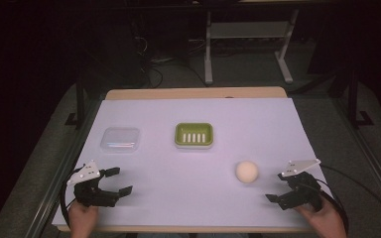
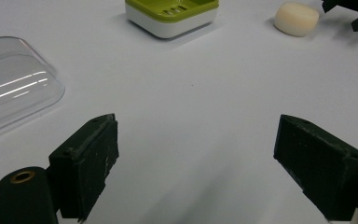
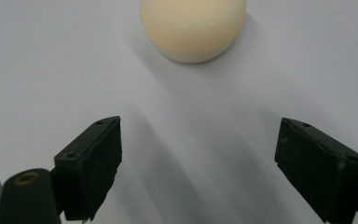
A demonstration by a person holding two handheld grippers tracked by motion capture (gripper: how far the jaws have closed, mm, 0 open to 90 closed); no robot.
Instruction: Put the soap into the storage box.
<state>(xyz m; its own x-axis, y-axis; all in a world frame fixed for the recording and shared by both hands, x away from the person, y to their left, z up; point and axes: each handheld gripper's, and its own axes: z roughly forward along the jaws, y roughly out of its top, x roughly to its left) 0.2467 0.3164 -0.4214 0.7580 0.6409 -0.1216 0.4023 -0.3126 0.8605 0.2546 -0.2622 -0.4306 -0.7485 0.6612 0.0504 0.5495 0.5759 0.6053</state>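
Observation:
A cream rounded soap bar (image 1: pixel 247 171) lies on the white sheet at right of centre. It looms large just ahead of the right jaws (image 3: pixel 193 28) and sits far off in the left gripper view (image 2: pixel 296 18). A green soap dish with a white base (image 1: pixel 194 135) (image 2: pixel 171 15) rests mid-table. A clear plastic lid (image 1: pixel 120 139) (image 2: pixel 11 81) lies to its left. My left gripper (image 1: pixel 119 181) (image 2: pixel 196 163) is open near the front left, nothing between its jaws. My right gripper (image 1: pixel 277 186) (image 3: pixel 198 168) is open at the front right, a short way from the soap.
The white sheet (image 1: pixel 198 114) covers a wooden table (image 1: pixel 193 92). Metal rails run along both table sides. A stand's legs (image 1: pixel 208 74) and cables lie on the dark floor beyond the far edge.

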